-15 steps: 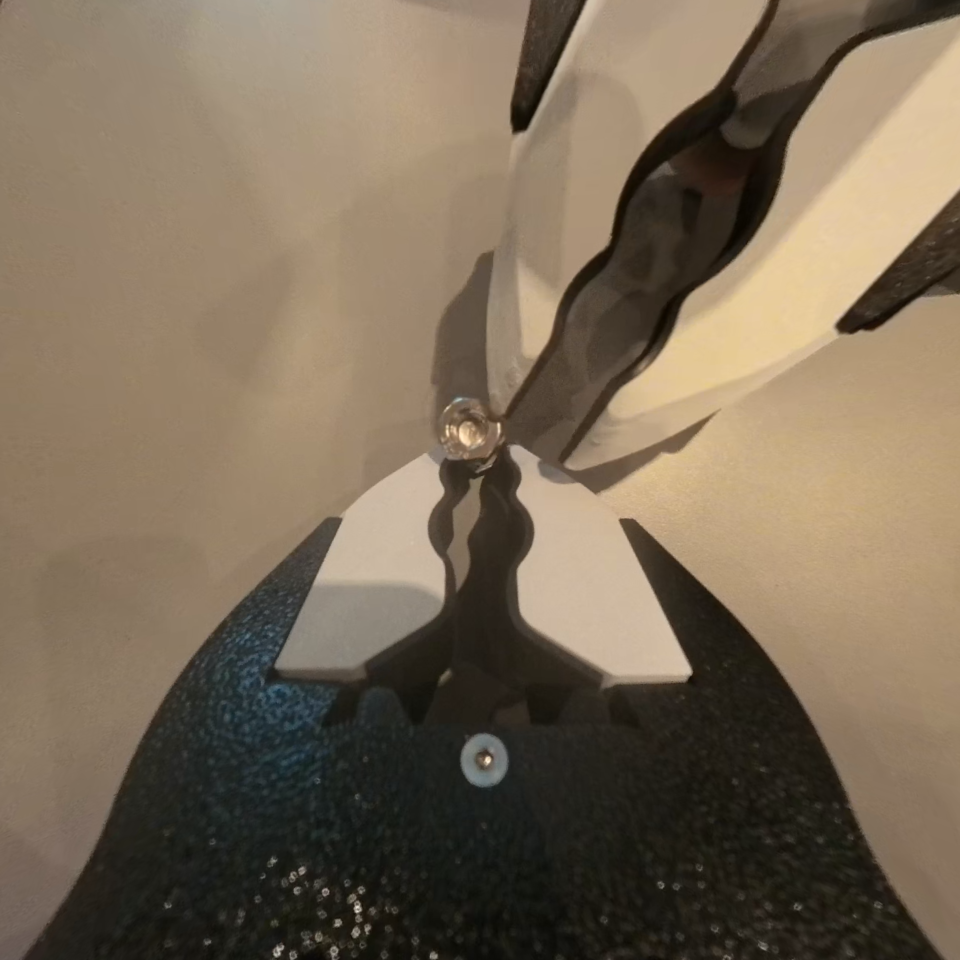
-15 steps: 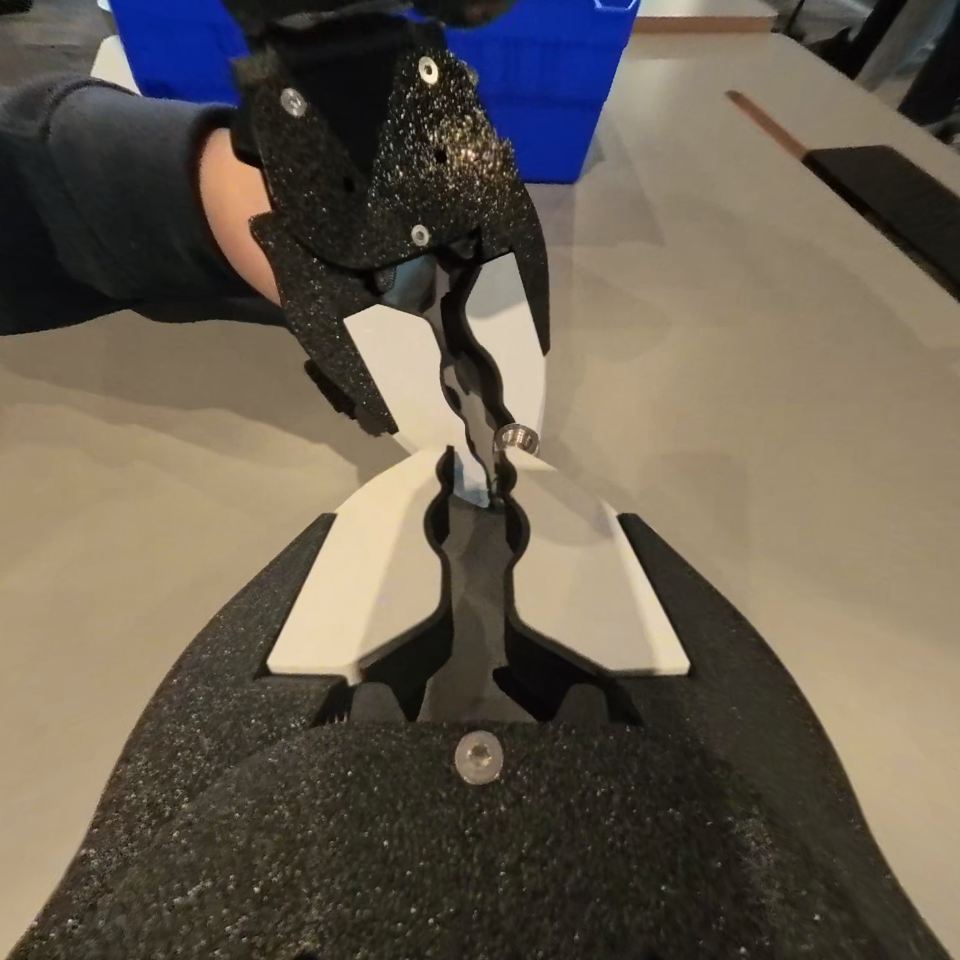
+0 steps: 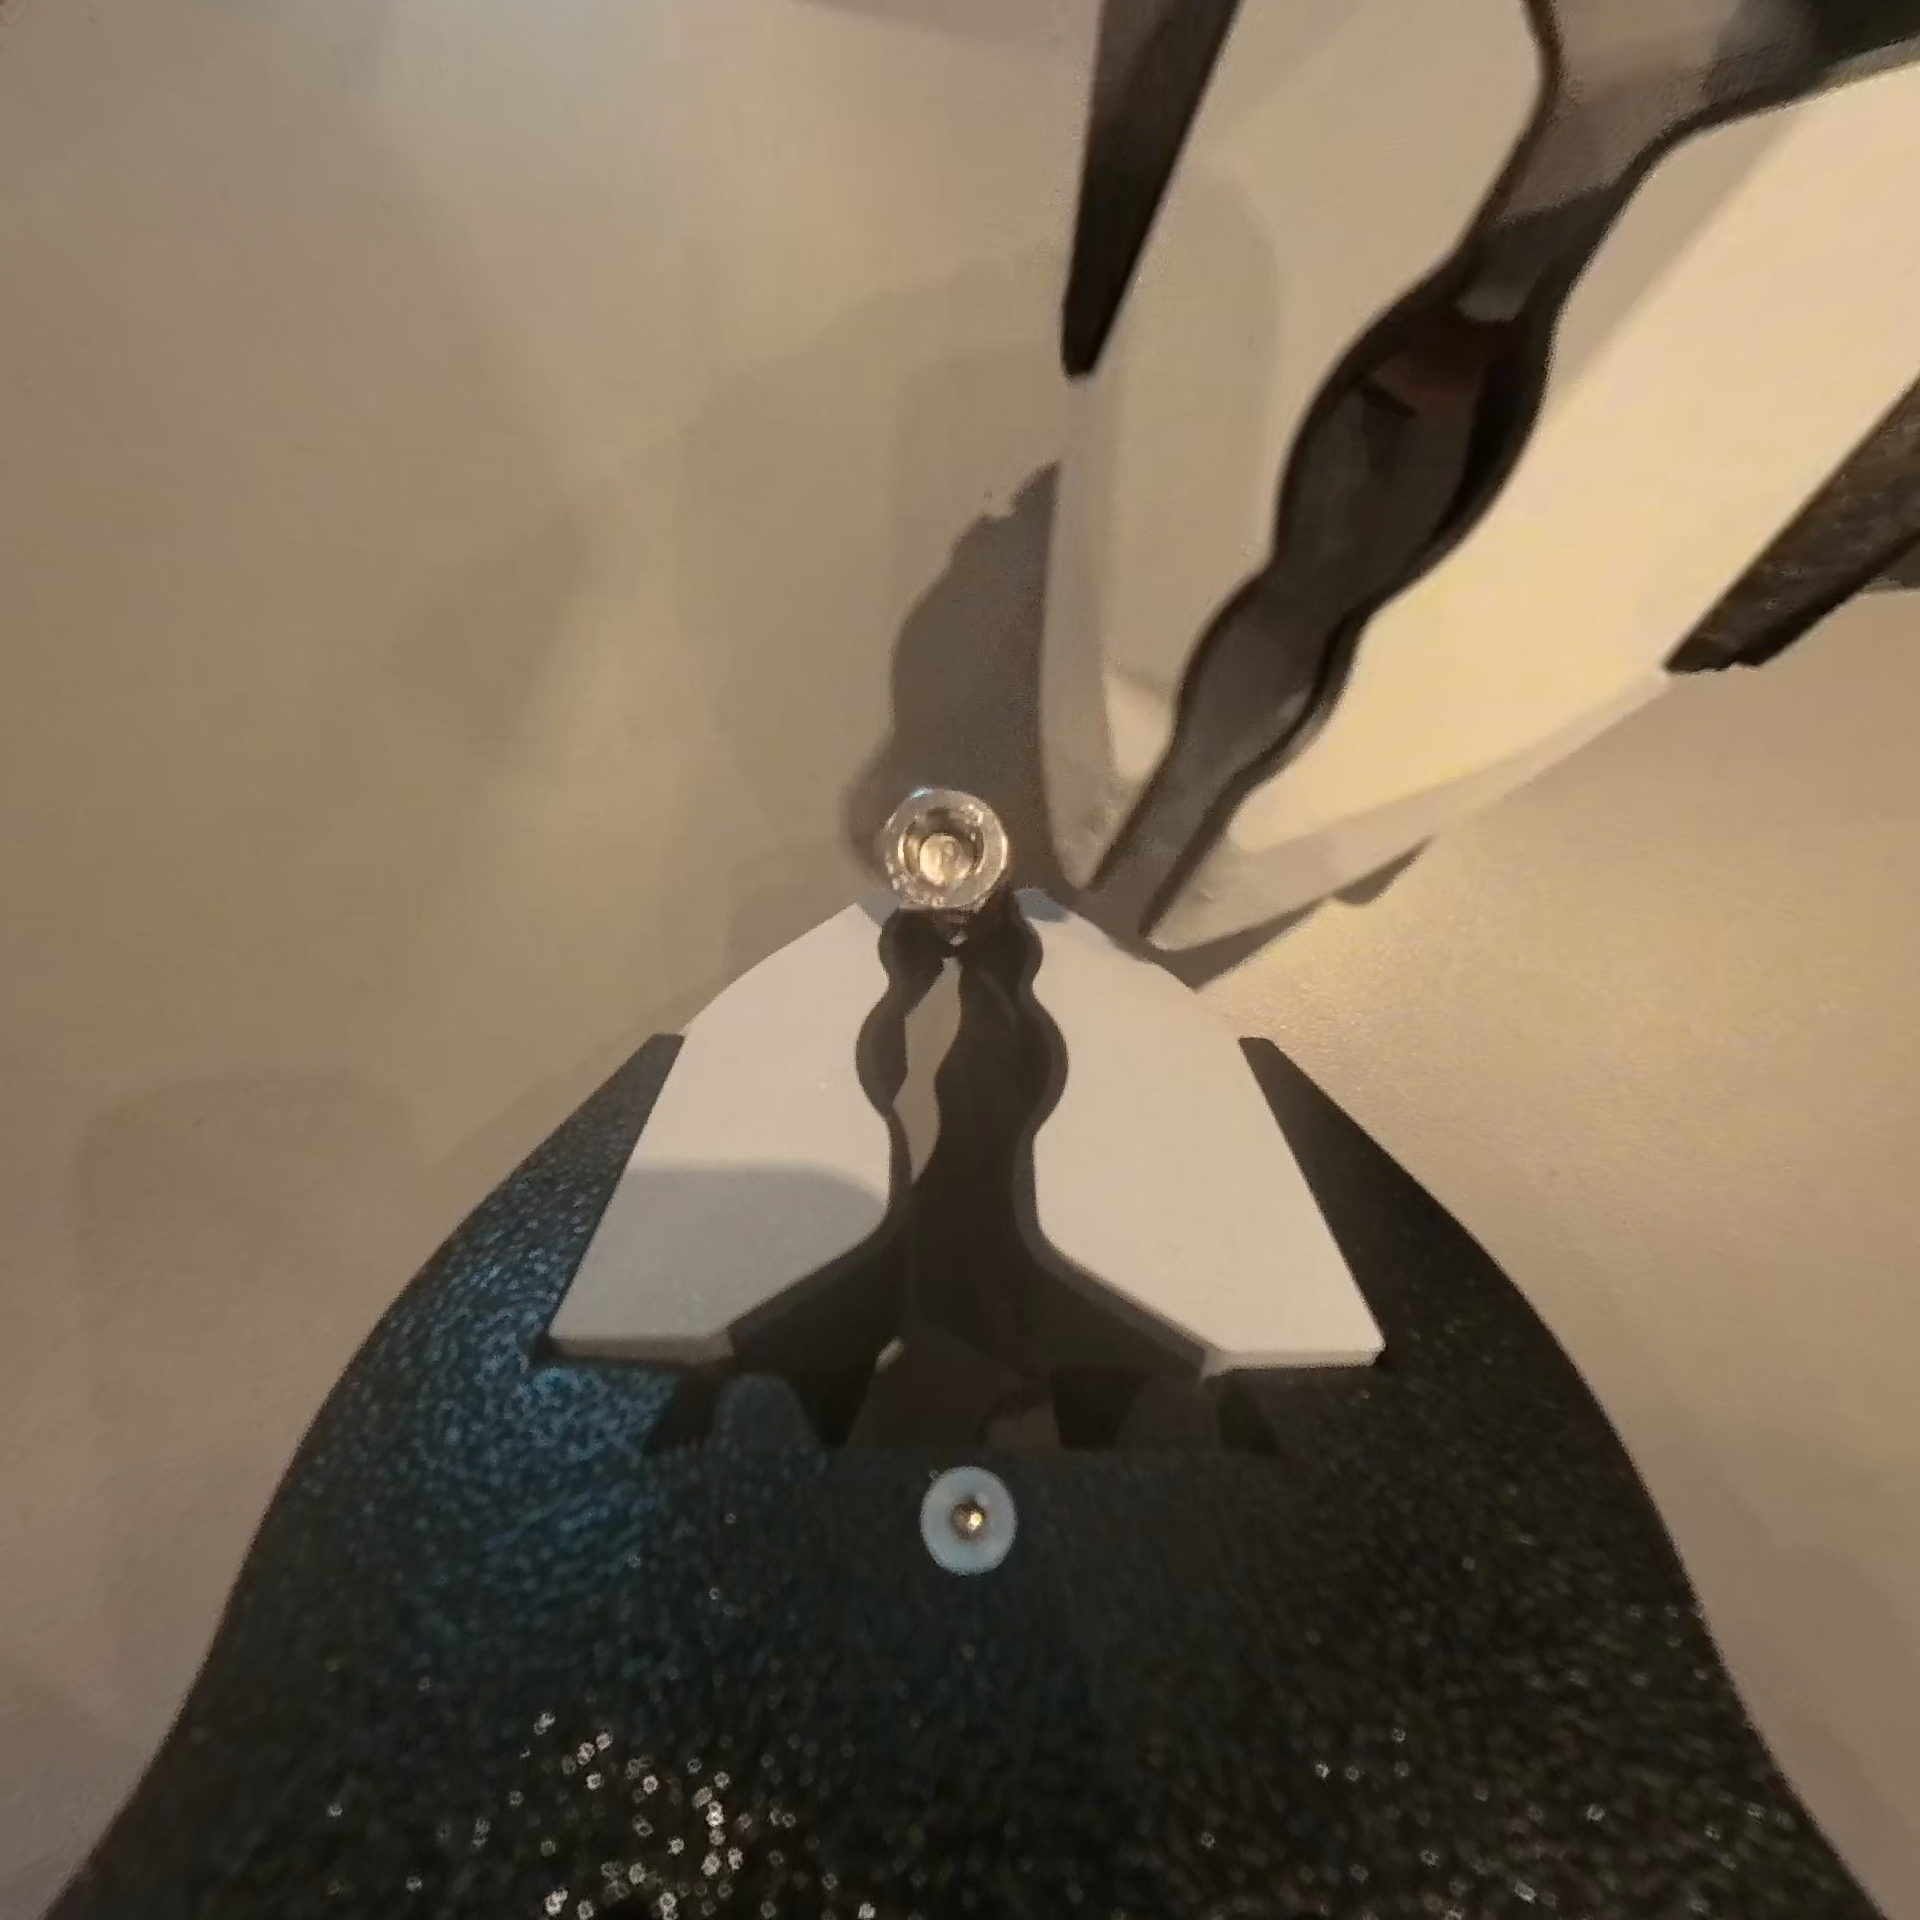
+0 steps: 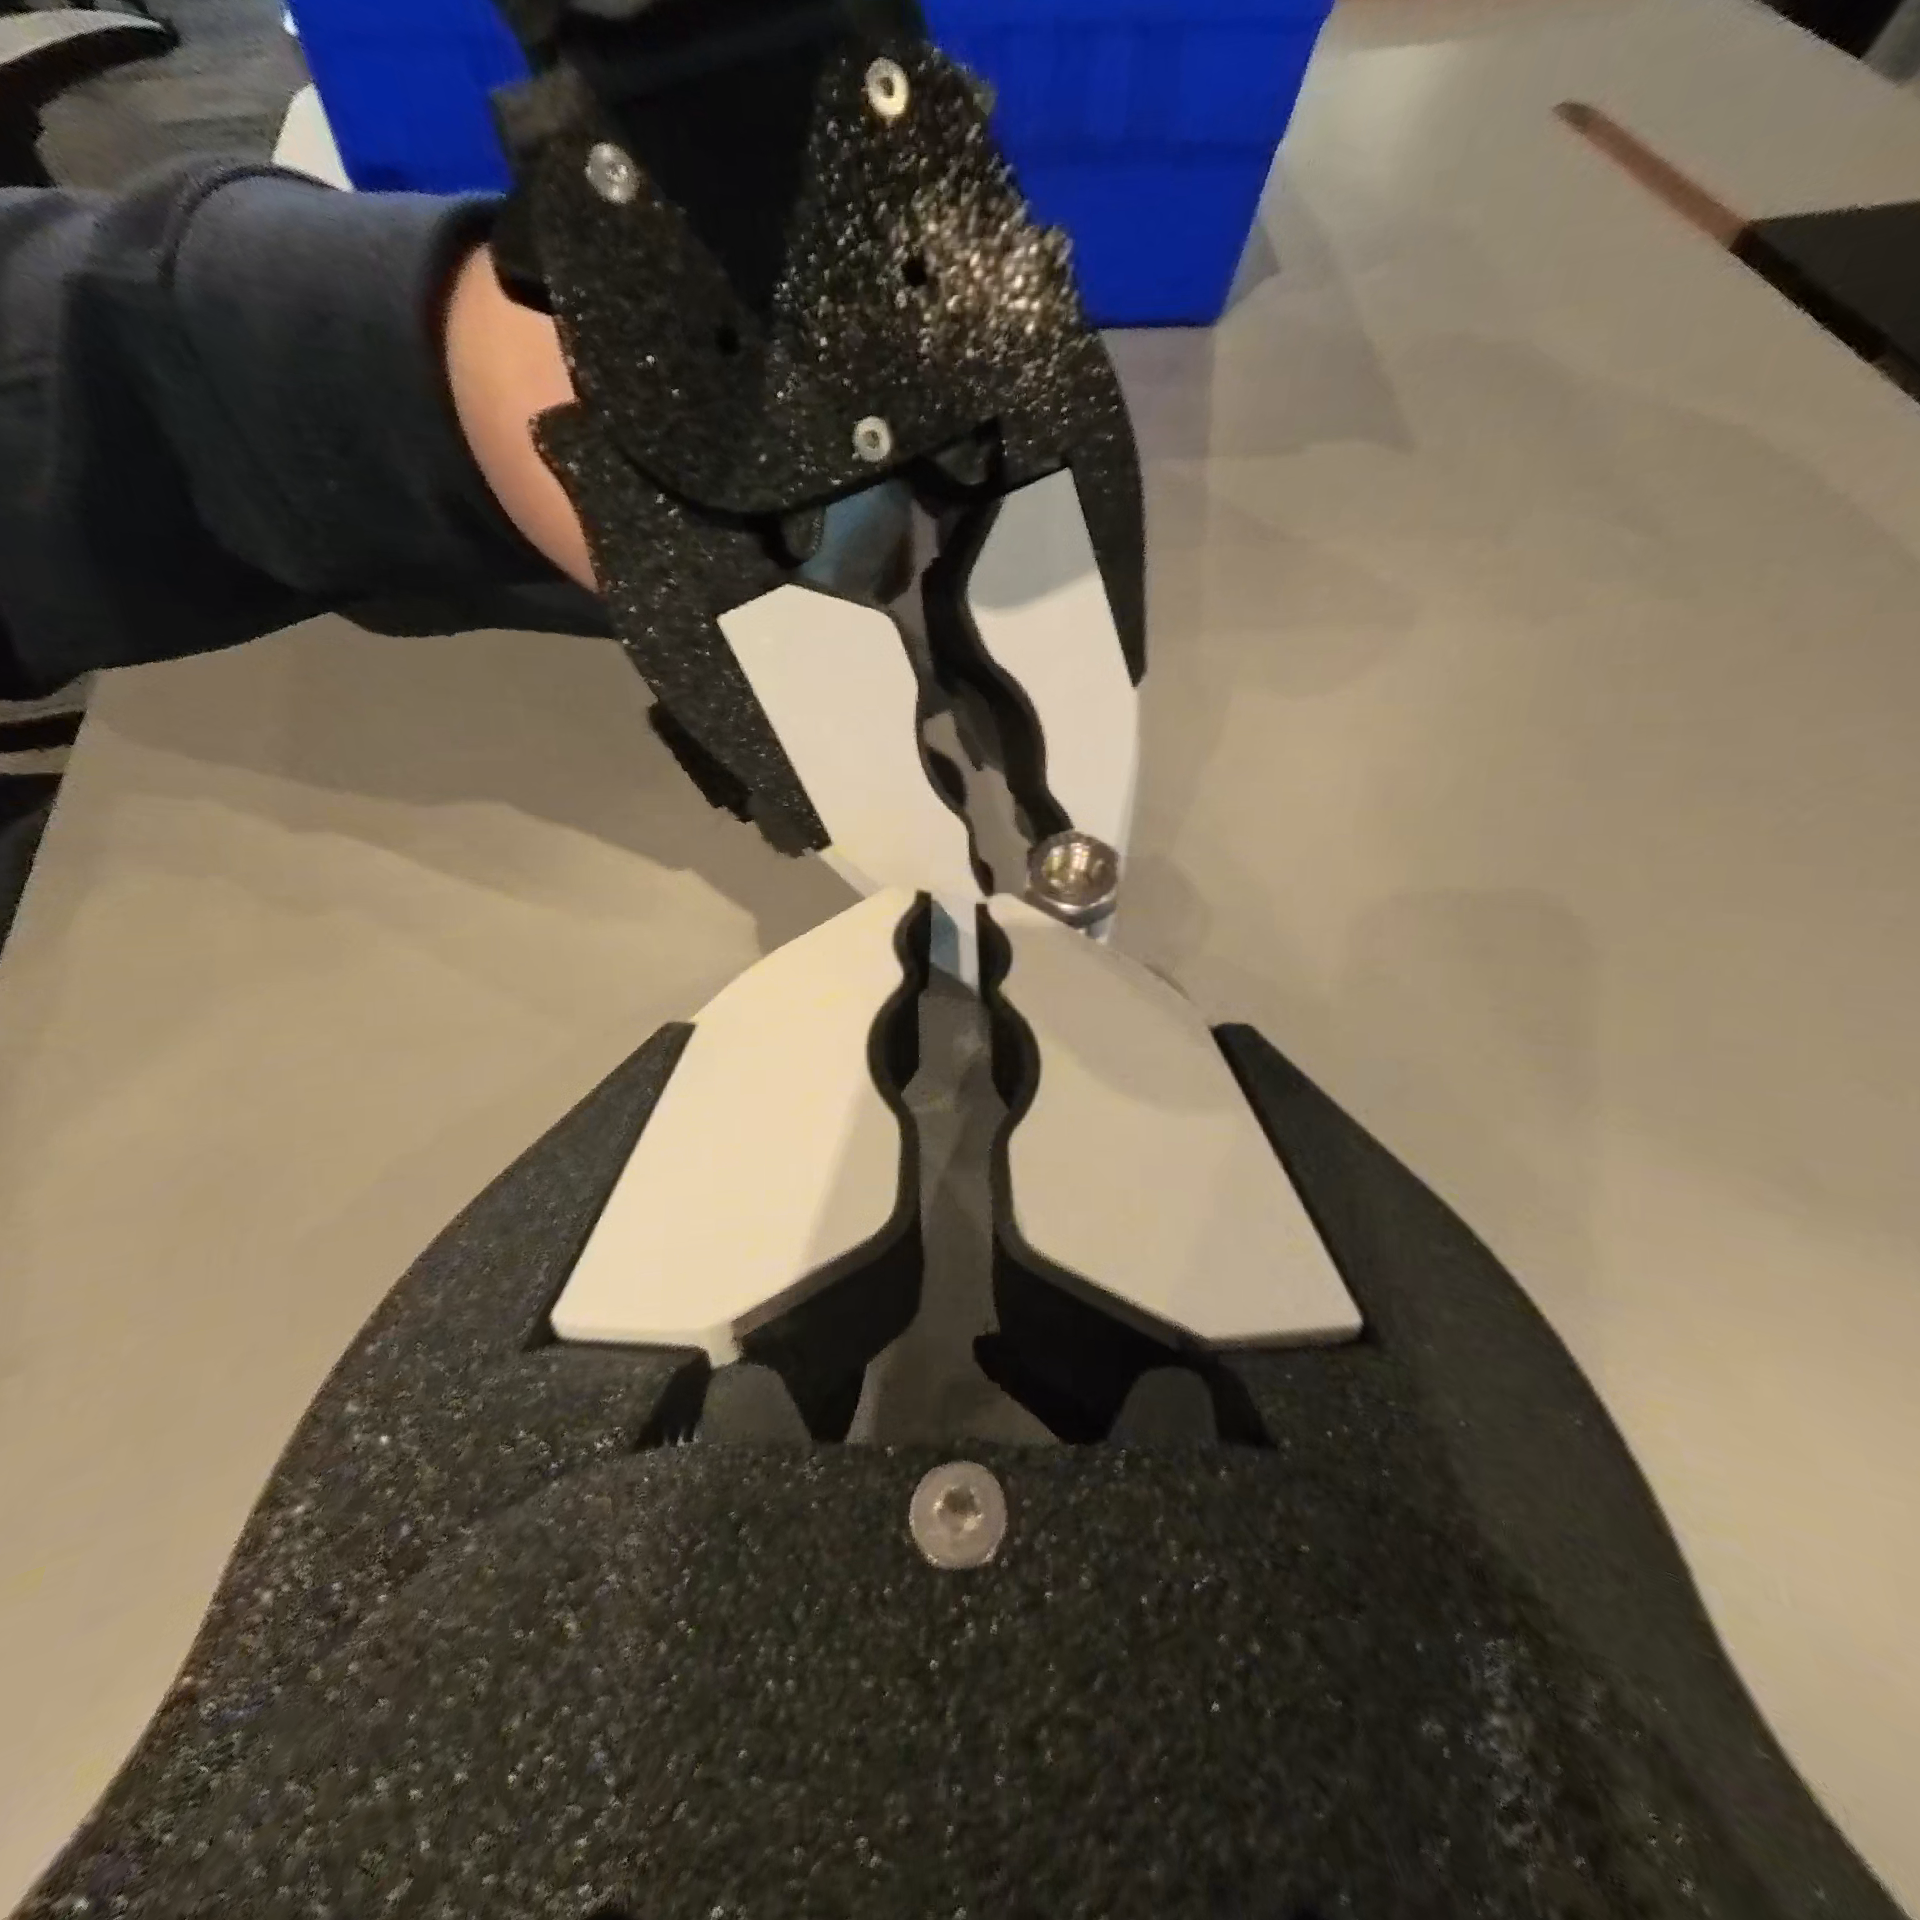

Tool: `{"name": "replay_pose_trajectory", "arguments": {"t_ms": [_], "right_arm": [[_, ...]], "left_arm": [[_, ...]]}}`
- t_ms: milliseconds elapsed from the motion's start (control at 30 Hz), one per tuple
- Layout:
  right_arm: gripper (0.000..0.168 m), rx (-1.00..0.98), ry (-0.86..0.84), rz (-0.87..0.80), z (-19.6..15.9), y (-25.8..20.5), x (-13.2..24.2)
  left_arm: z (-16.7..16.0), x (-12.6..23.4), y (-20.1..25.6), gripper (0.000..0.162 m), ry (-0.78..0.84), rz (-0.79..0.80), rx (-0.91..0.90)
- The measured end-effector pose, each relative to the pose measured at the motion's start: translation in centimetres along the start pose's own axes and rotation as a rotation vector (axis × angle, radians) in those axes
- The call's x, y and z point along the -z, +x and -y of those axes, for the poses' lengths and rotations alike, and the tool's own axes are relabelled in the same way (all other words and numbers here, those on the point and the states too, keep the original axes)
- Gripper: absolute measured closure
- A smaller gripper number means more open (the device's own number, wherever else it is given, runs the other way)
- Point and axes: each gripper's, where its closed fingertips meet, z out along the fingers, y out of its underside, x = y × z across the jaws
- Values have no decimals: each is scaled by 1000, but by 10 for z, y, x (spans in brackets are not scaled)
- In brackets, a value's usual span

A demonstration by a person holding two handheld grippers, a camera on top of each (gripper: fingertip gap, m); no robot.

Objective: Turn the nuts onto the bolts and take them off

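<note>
Left hand-held gripper (image 3: 951,920) is clamped on the bolt (image 3: 951,928), nut (image 3: 941,854) on its end, above the counter (image 3: 416,520). Right hand-held gripper (image 4: 951,914) sits nearly closed, empty, just beside it.

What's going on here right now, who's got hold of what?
A person works two handheld grippers tip to tip above a beige table. The left gripper is shut on a small silver bolt, its socket head facing that camera. The right gripper has its fingers nearly closed right beside the bolt; whether it holds a nut cannot be seen. A blue bin sits behind.
</note>
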Motion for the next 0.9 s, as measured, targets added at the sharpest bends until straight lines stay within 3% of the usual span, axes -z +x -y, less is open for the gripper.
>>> {"name": "replay_pose_trajectory", "arguments": {"t_ms": [233, 333, 367, 433, 667, 733, 800, 900], "right_arm": [[142, 5, 39, -110, 3, 17, 2], [144, 17, 7, -62, -1, 9, 0], [156, 17, 6, -24, -1, 4, 2], [157, -28, 30, -1, 2, 3, 6], [126, 3, 39, -102, 2, 17, 0], [137, 20, 24, -72, 1, 11, -1], [160, -15, 11, 14, -1, 0, 4], [150, -53, 51, 2, 3, 6, 7]], "left_arm": [[0, 0, 0, 147, 1, -2, 0], [0, 0, 0, 146, 3, -2, 1], [0, 0, 0, 147, 3, -3, 2], [0, 0, 0, 147, 3, -3, 2], [0, 0, 0, 147, 2, -3, 2], [0, 0, 0, 147, 4, -3, 2], [0, 0, 0, 147, 3, -4, 3], [0, 0, 0, 147, 3, -4, 3]]}}
